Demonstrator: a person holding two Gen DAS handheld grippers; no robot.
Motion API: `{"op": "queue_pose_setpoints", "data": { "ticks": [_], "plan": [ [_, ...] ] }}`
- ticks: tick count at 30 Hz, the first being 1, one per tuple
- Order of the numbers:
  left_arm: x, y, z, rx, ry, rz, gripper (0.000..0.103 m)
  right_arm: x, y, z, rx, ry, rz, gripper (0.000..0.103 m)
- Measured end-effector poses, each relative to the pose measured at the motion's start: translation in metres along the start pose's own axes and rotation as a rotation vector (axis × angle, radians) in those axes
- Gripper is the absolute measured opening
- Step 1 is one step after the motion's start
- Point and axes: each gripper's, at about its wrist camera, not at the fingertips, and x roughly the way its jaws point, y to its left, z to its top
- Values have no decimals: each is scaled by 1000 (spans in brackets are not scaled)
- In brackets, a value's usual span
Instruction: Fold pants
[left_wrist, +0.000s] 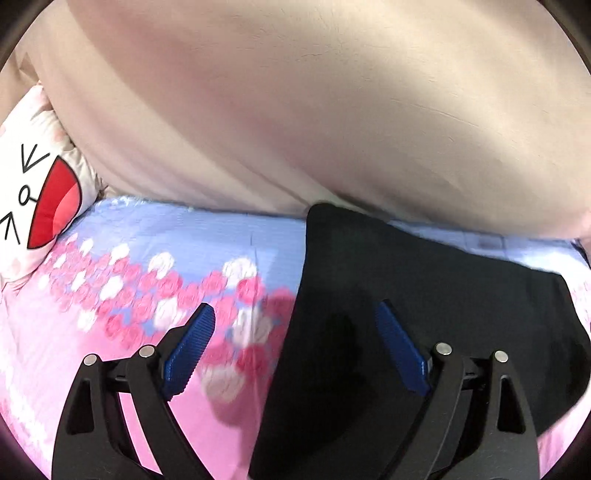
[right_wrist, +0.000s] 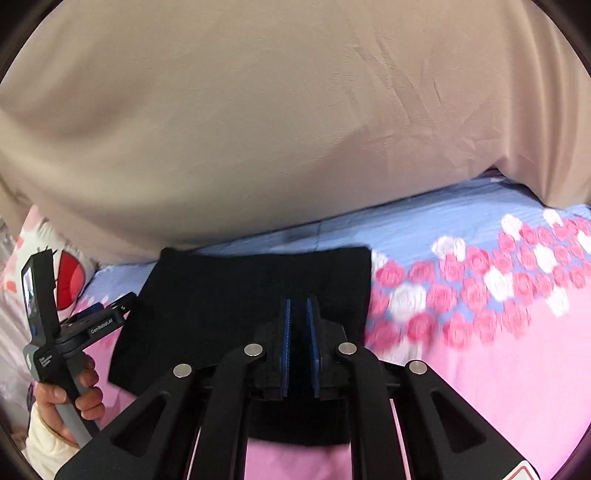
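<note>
The black pants (left_wrist: 424, 295) lie folded into a flat rectangle on the pink and blue floral bedsheet (left_wrist: 147, 258). My left gripper (left_wrist: 295, 317) is open and empty, its right finger over the pants' left part and its left finger over the sheet. In the right wrist view the pants (right_wrist: 229, 295) lie in front of my right gripper (right_wrist: 298, 306), whose blue pads are nearly together with black cloth seen under them; a grip on the cloth cannot be told. The left gripper (right_wrist: 110, 314) shows at the pants' left edge, held by a hand.
A beige curtain or sheet (left_wrist: 295, 110) hangs along the bed's far side, just behind the pants. A white cushion with a red cartoon mouth (left_wrist: 40, 199) lies at the far left. Floral sheet (right_wrist: 480, 314) extends to the right of the pants.
</note>
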Motion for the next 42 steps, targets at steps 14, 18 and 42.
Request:
{"op": "queue_pose_setpoints", "data": {
  "ticks": [14, 18, 42],
  "plan": [
    [24, 16, -39, 23, 60, 32, 90, -2, 9, -50, -82, 18, -123, 8],
    [22, 14, -40, 30, 61, 44, 90, 12, -5, -59, -37, 60, -140, 7],
    [-108, 40, -127, 115, -51, -15, 91, -121, 21, -133, -14, -38, -155, 28]
  ]
}}
